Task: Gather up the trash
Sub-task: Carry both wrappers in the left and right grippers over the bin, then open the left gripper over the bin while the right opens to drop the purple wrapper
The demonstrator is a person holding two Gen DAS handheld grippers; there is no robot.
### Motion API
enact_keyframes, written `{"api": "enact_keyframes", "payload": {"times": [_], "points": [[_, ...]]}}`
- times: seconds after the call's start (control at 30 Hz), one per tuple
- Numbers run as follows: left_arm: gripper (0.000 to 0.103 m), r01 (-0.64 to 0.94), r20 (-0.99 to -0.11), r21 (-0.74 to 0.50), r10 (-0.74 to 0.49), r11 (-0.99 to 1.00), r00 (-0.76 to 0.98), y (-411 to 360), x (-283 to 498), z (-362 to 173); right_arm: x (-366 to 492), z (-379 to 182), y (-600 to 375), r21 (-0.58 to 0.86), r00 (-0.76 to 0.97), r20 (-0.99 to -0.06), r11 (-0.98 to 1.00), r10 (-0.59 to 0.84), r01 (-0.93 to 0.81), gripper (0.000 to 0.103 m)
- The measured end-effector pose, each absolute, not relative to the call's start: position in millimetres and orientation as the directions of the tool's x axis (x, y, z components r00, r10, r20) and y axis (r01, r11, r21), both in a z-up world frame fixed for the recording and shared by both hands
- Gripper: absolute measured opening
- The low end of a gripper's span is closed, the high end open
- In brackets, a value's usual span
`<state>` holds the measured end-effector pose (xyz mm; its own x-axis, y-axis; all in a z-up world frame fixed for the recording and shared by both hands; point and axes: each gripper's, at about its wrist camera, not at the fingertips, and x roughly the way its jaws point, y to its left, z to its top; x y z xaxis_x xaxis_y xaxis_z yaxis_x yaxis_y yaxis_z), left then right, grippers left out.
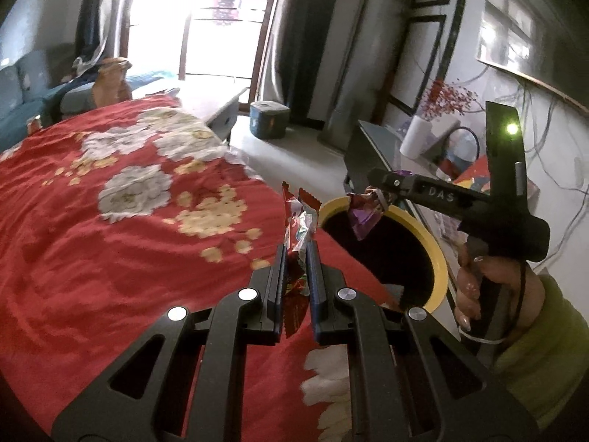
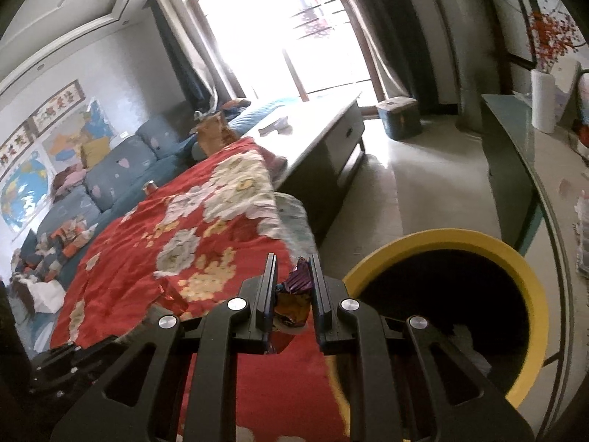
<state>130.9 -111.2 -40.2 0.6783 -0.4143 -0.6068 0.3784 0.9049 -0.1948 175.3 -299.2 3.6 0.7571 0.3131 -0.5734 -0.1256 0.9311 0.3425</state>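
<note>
Left wrist view
Left gripper (image 1: 296,254): clamped on a red wrapper (image 1: 299,221), held upright above the red cloth (image 1: 110,243), beside the bin (image 1: 436,254).
Right gripper (image 1: 371,193): seen from the side, pinching a purple wrapper (image 1: 362,217) over the bin's mouth, likely ready to drop.

Right wrist view
Right gripper (image 2: 292,276): fingers closed on the purple wrapper (image 2: 296,281); a little shows between them.
Bin (image 2: 530,276): just right of the fingers, dark inside, yellow rim.

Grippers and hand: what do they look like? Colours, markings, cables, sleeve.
Both grippers are matte black, with slotted linkage arms and round silver pivot caps; the left gripper and right gripper have flat, thin jaws with bluish inner faces. Seen side-on from the left wrist view, the right one carries raised "DAS" lettering, a lit green LED and a thin black cable. The right hand has long pale nails and a yellow-green sleeve.
</note>
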Motion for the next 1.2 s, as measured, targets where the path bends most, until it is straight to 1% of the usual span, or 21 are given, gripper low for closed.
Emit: {"api": "enact_keyframes", "payload": {"times": [0.4, 0.73, 1.0, 1.2], "points": [[0.007, 0.470, -0.638, -0.158, -0.453, 0.868, 0.623, -166.2, 142.6, -46.7, 169.3, -11.1, -354.4, 0.354, 0.780, -0.581, 0.935, 0.232, -0.015, 0.017], [0.007, 0.520, -0.663, -0.126, -0.462, 0.845, 0.589, -200.4, 149.7, -52.1, 161.4, -22.6, -394.4, 0.361, 0.789, -0.589, 0.930, 0.172, 0.066, 0.017], [0.007, 0.552, -0.681, -0.114, -0.469, 0.826, 0.563, -222.3, 160.7, -59.3, 155.9, -27.3, -411.3, 0.370, 0.787, -0.598, 0.924, 0.155, 0.099, 0.017], [0.007, 0.562, -0.696, -0.121, -0.473, 0.818, 0.539, -235.9, 173.5, -66.7, 154.2, -31.7, -421.0, 0.379, 0.780, -0.604, 0.920, 0.163, 0.101, 0.019]]}}
